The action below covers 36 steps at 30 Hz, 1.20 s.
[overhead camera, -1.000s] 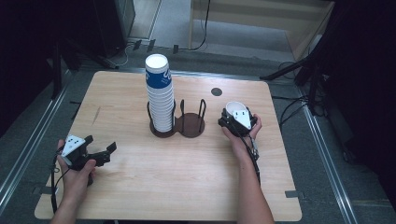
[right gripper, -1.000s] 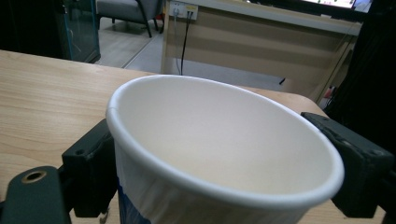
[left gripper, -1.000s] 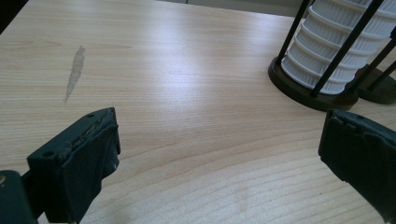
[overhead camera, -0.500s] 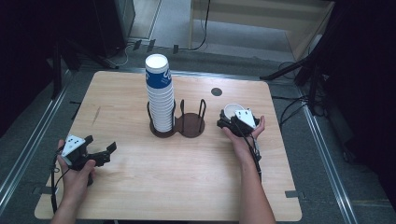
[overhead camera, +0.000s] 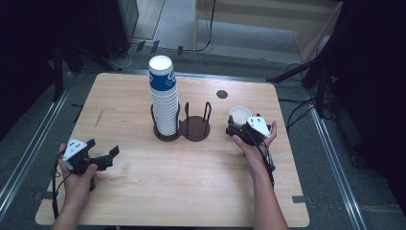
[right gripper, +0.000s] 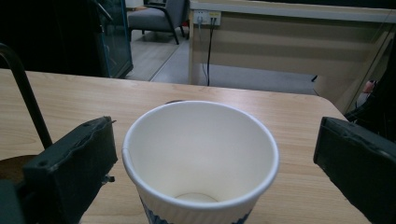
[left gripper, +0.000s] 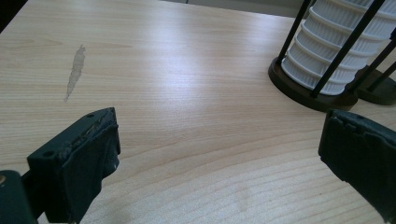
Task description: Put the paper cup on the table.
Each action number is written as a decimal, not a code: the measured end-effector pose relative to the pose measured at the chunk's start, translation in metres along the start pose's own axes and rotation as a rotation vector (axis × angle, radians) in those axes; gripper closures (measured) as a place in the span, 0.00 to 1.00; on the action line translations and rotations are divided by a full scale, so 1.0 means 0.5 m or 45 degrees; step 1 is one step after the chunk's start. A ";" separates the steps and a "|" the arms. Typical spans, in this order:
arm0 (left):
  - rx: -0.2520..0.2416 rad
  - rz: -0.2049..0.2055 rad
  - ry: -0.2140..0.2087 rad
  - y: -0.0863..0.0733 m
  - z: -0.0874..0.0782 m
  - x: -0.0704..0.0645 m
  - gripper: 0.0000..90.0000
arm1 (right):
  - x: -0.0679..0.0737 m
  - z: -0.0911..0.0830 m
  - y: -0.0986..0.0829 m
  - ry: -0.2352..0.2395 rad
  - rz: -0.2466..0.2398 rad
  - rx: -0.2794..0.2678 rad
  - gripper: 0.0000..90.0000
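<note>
A single white paper cup [overhead camera: 239, 114] [right gripper: 201, 144] with blue print stands upright on the wooden table [overhead camera: 191, 191], right of a dark two-ring cup holder [overhead camera: 195, 127]. My right gripper [overhead camera: 235, 127] [right gripper: 210, 154] is open, its jaws on either side of the cup and apart from it. A tall stack of blue-and-white cups [overhead camera: 163, 98] [left gripper: 336, 56] fills the holder's left ring; the right ring is empty. My left gripper [overhead camera: 104, 149] [left gripper: 219, 154] is open near the table's front left, holding nothing.
A dark round spot [overhead camera: 221, 94] marks the table behind the cup. A grey scuff [left gripper: 74, 70] lies on the wood ahead of the left gripper. Metal floor rails [overhead camera: 28, 153] run along both sides of the table.
My right gripper has drawn back slightly toward the person, and more of the single cup shows beyond it. The left gripper has not moved.
</note>
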<state>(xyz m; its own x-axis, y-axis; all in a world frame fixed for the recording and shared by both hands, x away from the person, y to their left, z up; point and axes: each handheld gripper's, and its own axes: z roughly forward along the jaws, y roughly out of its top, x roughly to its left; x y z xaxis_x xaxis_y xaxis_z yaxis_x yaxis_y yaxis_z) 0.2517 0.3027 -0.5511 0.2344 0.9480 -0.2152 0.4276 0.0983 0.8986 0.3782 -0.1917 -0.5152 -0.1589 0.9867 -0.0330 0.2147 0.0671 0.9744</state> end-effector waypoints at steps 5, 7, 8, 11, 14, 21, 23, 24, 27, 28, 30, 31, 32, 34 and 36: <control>-0.004 -0.001 0.000 -0.001 -0.001 0.001 0.00 | -0.008 -0.017 0.005 0.003 0.006 -0.020 0.00; -0.001 -0.003 -0.003 0.000 -0.001 0.001 0.00 | -0.011 -0.024 0.007 0.003 0.011 -0.025 0.00; 0.001 -0.002 -0.002 0.000 -0.001 0.001 0.00 | -0.013 -0.028 0.008 0.005 0.011 -0.029 0.00; 0.001 -0.001 -0.001 0.000 0.000 0.000 0.00 | -0.017 -0.041 0.009 0.012 0.022 -0.039 0.00; -0.001 0.000 0.000 0.000 -0.001 0.001 0.00 | -0.023 -0.056 0.007 0.017 0.017 -0.048 0.00; -0.010 -0.002 0.003 -0.001 -0.001 0.000 0.00 | -0.038 -0.081 -0.003 0.013 0.020 -0.050 0.00; -0.009 -0.001 0.003 -0.001 -0.001 0.000 0.00 | -0.043 -0.088 -0.007 0.011 0.025 -0.047 0.00; -0.010 0.000 0.002 -0.001 -0.001 0.000 0.00 | -0.043 -0.088 -0.007 0.011 0.025 -0.047 0.00; -0.010 -0.001 0.003 -0.001 -0.001 0.000 0.00 | -0.053 -0.099 -0.014 0.008 0.027 -0.045 0.00; -0.010 0.001 0.002 -0.001 -0.001 0.000 0.00 | -0.056 -0.102 -0.016 0.004 0.025 -0.046 0.00; -0.010 -0.001 0.003 -0.001 -0.001 0.000 0.00 | -0.065 -0.113 -0.021 0.002 0.026 -0.044 0.00; -0.010 -0.001 0.003 -0.001 -0.001 0.000 0.00 | -0.068 -0.117 -0.022 -0.001 0.028 -0.040 0.00; -0.009 -0.001 0.003 -0.001 -0.001 0.000 0.00 | -0.068 -0.117 -0.022 -0.001 0.028 -0.040 0.00; -0.010 -0.001 0.004 -0.001 -0.001 0.000 0.00 | -0.079 -0.127 -0.025 -0.010 0.030 -0.047 0.00; -0.010 -0.002 0.004 -0.001 -0.001 0.000 0.00 | -0.085 -0.132 -0.026 -0.015 0.034 -0.045 0.00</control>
<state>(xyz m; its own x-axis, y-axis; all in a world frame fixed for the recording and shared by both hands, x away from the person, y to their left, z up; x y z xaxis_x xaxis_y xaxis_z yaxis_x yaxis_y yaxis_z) 0.2510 0.3028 -0.5512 0.2309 0.9489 -0.2153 0.4212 0.1020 0.9012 0.3182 -0.2440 -0.5119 -0.1419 0.9898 -0.0096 0.1847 0.0361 0.9821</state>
